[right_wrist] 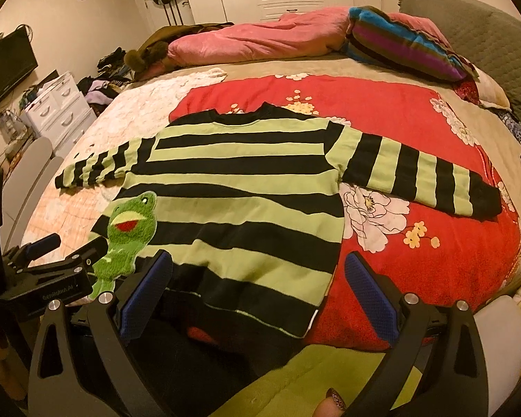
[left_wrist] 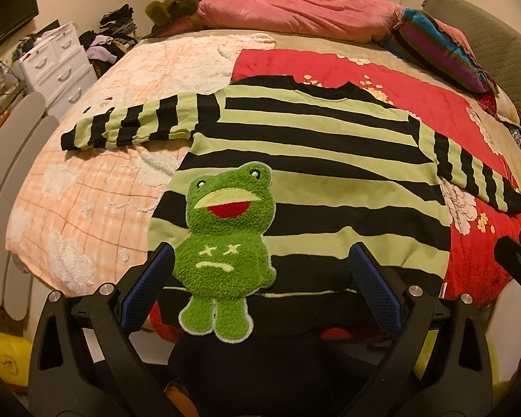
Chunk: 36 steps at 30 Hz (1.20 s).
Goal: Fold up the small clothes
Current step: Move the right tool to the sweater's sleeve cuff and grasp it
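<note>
A green-and-black striped sweater point(left_wrist: 312, 160) lies flat on the bed, front up, both sleeves spread out. A fuzzy green frog patch point(left_wrist: 225, 243) sits at its lower left. My left gripper point(left_wrist: 260, 271) is open, its blue pads point(left_wrist: 149, 288) on either side of the hem by the frog. In the right wrist view the sweater point(right_wrist: 239, 187) fills the middle. My right gripper point(right_wrist: 257, 278) is open over the hem's right part, holding nothing. The left gripper point(right_wrist: 52, 278) shows at the left edge by the frog point(right_wrist: 128, 232).
The sweater lies across a peach quilt point(left_wrist: 97, 187) and a red floral blanket point(right_wrist: 434, 243). A pink duvet point(left_wrist: 295, 14) and striped pillow point(left_wrist: 441, 55) lie at the far end. A white drawer unit point(left_wrist: 59, 66) and clothes pile point(left_wrist: 114, 38) stand left of the bed.
</note>
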Tool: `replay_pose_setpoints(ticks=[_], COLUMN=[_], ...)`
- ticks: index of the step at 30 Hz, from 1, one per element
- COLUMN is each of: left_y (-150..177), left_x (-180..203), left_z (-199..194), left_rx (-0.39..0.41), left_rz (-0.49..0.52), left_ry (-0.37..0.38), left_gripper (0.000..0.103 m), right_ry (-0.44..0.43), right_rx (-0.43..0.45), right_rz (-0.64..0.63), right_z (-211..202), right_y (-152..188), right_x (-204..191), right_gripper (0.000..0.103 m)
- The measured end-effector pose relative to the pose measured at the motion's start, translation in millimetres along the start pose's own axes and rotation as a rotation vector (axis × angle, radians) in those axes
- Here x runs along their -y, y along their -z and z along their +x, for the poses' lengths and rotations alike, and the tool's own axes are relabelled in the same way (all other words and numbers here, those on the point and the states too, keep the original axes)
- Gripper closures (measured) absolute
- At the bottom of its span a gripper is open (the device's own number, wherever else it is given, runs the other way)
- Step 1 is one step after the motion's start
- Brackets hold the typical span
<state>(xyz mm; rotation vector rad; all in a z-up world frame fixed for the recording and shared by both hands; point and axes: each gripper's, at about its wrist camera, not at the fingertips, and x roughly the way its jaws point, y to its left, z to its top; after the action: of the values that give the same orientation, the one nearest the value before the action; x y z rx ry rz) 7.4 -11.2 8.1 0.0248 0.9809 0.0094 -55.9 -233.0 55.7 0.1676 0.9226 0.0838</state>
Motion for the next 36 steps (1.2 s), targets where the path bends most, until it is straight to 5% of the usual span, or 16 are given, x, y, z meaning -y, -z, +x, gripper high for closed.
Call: replay_pose_setpoints(ticks=[20, 36], left_y=[-48, -98], left_x=[37, 61], left_z=[33, 75], left_rx=[0.015, 0.013], left_rz=[-0.008, -0.031], left_ry=[-0.031, -0.012], left_gripper=[0.009, 0.009], right_ry=[0.044, 0.167], right_rx=[0.026, 0.036], right_rz=[0.138, 0.296], right_z=[43, 74], right_y=[-47, -70], right_x=[70, 158], right_gripper=[0.004, 0.004])
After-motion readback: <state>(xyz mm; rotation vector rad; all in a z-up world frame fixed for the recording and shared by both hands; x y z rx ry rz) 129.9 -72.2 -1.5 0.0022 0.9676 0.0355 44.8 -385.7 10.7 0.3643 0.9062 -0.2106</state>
